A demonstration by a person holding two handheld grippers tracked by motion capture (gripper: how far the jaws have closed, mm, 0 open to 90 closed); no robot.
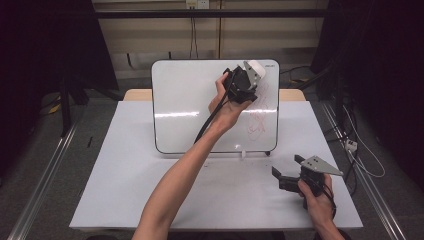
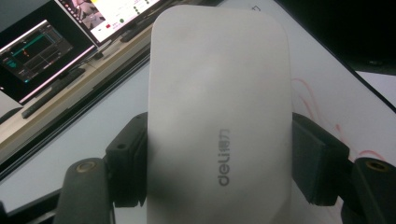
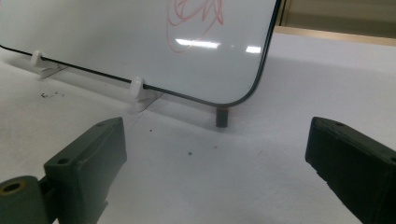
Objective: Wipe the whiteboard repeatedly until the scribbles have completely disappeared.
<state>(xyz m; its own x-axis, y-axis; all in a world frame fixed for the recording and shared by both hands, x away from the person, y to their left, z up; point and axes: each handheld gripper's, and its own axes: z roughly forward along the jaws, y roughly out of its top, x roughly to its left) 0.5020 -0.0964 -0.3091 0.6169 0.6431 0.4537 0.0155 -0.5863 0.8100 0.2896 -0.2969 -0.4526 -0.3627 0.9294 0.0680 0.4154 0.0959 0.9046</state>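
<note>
Up high, left gripper [image 1: 248, 80] clamped on white eraser [image 2: 219, 116] against whiteboard [image 1: 190, 110], beside red scribble [image 1: 257, 122]. Lower down, right gripper [image 1: 285, 172] spread wide above table [image 1: 125, 190], gripping nothing.

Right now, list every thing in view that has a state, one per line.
Whiteboard: propped upright on its clips, red scribble not yet fully wiped off.
Red scribble: on the board's right side, faint toward the top.
Eraser: clamped between the left tongs' pads.
Left tongs: shut on the eraser, up at the board's upper right.
Right tongs: open, nothing held, low over the table.
</note>
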